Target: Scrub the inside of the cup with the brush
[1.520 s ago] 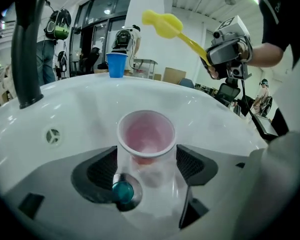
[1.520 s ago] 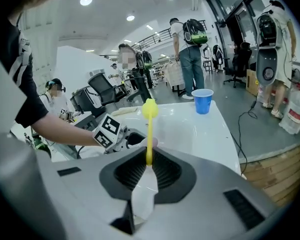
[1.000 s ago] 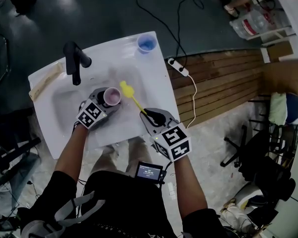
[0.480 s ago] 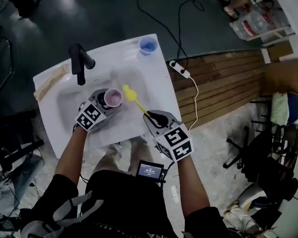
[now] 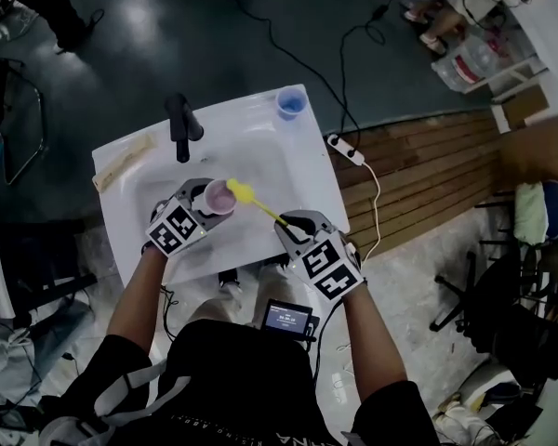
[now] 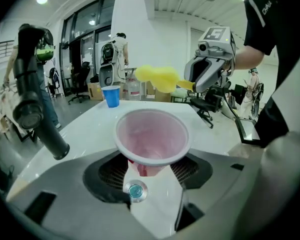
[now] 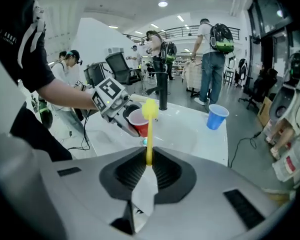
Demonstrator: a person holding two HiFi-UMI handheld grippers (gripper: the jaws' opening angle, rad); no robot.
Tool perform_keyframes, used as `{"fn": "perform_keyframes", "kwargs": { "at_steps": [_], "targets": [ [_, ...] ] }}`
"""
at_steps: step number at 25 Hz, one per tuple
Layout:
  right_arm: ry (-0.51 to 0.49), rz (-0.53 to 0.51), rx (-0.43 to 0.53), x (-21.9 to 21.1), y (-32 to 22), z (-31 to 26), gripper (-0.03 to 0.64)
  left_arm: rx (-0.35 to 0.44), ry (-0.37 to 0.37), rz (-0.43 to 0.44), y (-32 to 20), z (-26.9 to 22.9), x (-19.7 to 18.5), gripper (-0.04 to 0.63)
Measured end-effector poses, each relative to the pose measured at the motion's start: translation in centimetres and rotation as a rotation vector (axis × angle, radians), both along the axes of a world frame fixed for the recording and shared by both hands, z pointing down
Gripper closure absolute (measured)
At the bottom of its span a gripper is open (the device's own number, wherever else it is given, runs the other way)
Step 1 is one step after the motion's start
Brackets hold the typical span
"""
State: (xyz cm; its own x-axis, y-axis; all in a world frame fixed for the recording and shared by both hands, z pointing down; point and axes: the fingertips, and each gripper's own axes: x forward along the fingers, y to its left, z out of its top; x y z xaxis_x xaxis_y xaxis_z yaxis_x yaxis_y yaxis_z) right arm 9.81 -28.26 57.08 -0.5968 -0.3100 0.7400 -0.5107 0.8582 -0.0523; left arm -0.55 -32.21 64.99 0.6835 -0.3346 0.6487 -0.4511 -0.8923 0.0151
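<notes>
A pink-red plastic cup (image 5: 219, 196) is tilted with its open mouth (image 6: 152, 136) toward me, over the white sink (image 5: 260, 147). My left gripper (image 5: 207, 203) is shut on its lower wall. A yellow brush (image 5: 239, 190) has its thin handle (image 7: 149, 149) clamped in my shut right gripper (image 5: 293, 223). The brush head (image 6: 157, 78) hovers just above and beside the cup's rim, outside the cup. In the right gripper view the head (image 7: 150, 109) overlaps the cup (image 7: 139, 121) held by the left gripper (image 7: 112, 101).
A black faucet (image 5: 179, 124) stands at the sink's back left. A blue cup (image 5: 291, 102) sits on the far right corner. A pale strip (image 5: 121, 163) lies on the left rim. A power strip (image 5: 346, 149) and cable lie on the wooden floor to the right.
The brush head has come closer to the cup's rim, and both grippers sit a little nearer each other. The cup stays in the left gripper.
</notes>
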Motion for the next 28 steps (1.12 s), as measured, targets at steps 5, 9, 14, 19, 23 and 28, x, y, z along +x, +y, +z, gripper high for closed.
{"fn": "perform_keyframes", "kwargs": {
  "at_steps": [5,9,14,19,23,28],
  "targets": [
    [0.115,-0.109,0.06,-1.2,1.2,-1.3,0.572,0.001,-0.051,0.038,1.6,-2.1,-1.2,0.334],
    [0.268,-0.248,0.145,-2.3,2.0,-2.5,0.572,0.0,-0.121,0.07,2.9,-3.4,-2.5,0.334],
    [0.48,-0.408,0.277,-3.6,2.7,-4.1,0.572,-0.011,-0.235,0.128,5.2,-4.1,-3.6,0.334],
    [0.666,-0.536,0.376,-4.5,3.4,-4.5,0.572,-0.034,-0.332,0.177,7.3,-4.6,-3.8,0.334],
    [0.755,-0.603,0.42,-5.8,4.0,-4.3,0.572,-0.043,-0.361,0.2,8.5,-4.8,-3.6,0.336],
    [0.848,-0.644,0.443,-6.9,3.9,-3.5,0.572,-0.036,-0.379,0.21,8.6,-5.5,-3.2,0.336]
  ]
}}
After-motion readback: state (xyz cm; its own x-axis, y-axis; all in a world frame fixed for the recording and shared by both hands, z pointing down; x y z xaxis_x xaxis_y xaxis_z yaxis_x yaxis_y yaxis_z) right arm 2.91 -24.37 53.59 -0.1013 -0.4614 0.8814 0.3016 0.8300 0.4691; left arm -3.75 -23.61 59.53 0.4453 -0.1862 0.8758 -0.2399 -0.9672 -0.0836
